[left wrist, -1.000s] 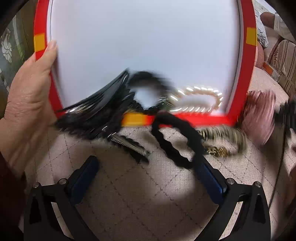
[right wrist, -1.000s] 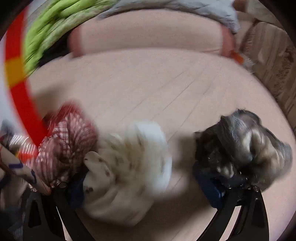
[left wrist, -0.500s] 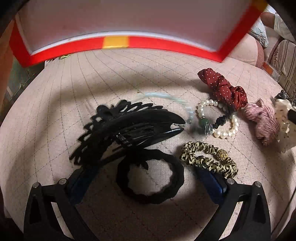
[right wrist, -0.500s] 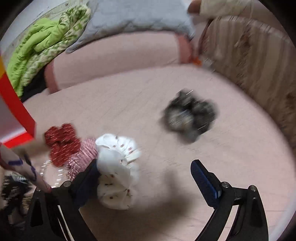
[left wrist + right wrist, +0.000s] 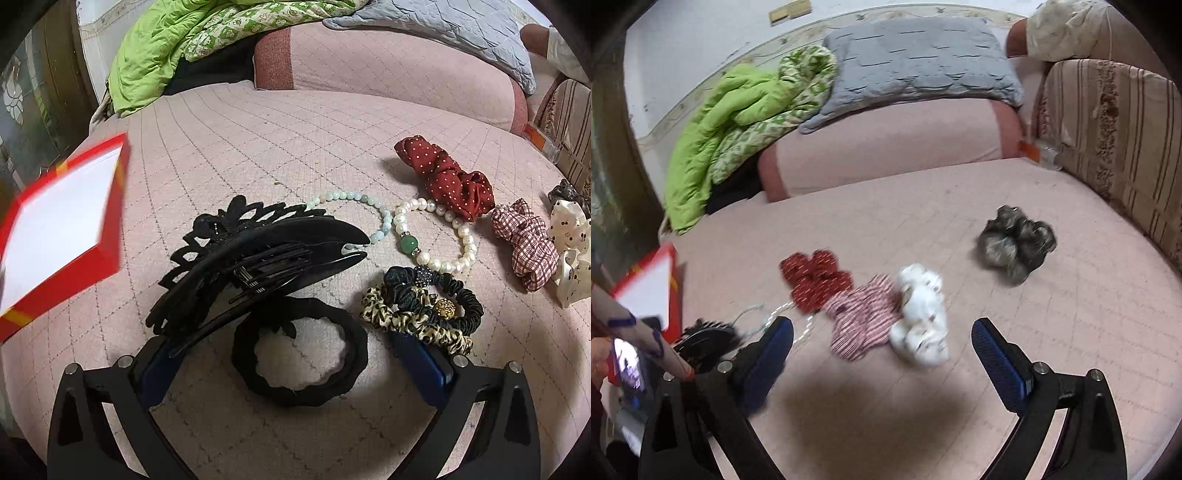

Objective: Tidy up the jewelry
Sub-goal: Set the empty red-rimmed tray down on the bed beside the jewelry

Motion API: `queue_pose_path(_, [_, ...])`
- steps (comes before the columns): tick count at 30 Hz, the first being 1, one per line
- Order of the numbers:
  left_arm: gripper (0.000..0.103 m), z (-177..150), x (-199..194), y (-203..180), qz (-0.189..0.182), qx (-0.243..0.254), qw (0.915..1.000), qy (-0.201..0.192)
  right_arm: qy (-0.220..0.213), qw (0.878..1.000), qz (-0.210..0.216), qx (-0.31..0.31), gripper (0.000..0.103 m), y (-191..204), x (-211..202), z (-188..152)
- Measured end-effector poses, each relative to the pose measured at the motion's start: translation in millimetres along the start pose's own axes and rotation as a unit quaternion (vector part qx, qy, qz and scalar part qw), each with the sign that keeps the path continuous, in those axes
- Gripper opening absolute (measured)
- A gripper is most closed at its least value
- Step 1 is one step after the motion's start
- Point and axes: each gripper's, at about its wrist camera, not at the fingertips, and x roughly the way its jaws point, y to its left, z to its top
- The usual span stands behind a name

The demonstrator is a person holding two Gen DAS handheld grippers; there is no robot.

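Beside the red-rimmed white box (image 5: pixel 55 236), both grippers (image 5: pixel 291 354) (image 5: pixel 882 343) hung spread and empty; the big black plastic hair claw (image 5: pixel 258 258) wanted a grip across its middle.

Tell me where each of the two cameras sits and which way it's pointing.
Left wrist: low behind the open left gripper, facing a black ruffled hair tie on the pink quilted bed.
Right wrist: higher behind the open right gripper, facing the bed toward a grey furry scrunchie.
Shared: the red polka-dot scrunchie.
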Motion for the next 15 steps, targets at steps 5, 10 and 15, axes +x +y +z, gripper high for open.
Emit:
queue_pose_path(5, [0.103,2,3,1,0.0,-0.001,1.0,0.0,-0.012,1.0,0.014,-0.006,0.099,9,-19,-11])
queue_pose_path(10, [0.103,2,2,2,-0.001,0.0,1.0,0.0,-0.009,1.0,0.022,-0.002,0.099,11,-30,-24])
queue_pose_path(15, [0.103,2,3,2,-0.001,0.0,1.0,-0.001,-0.01,0.999,0.04,-0.011,0.099,18,-41,-32])
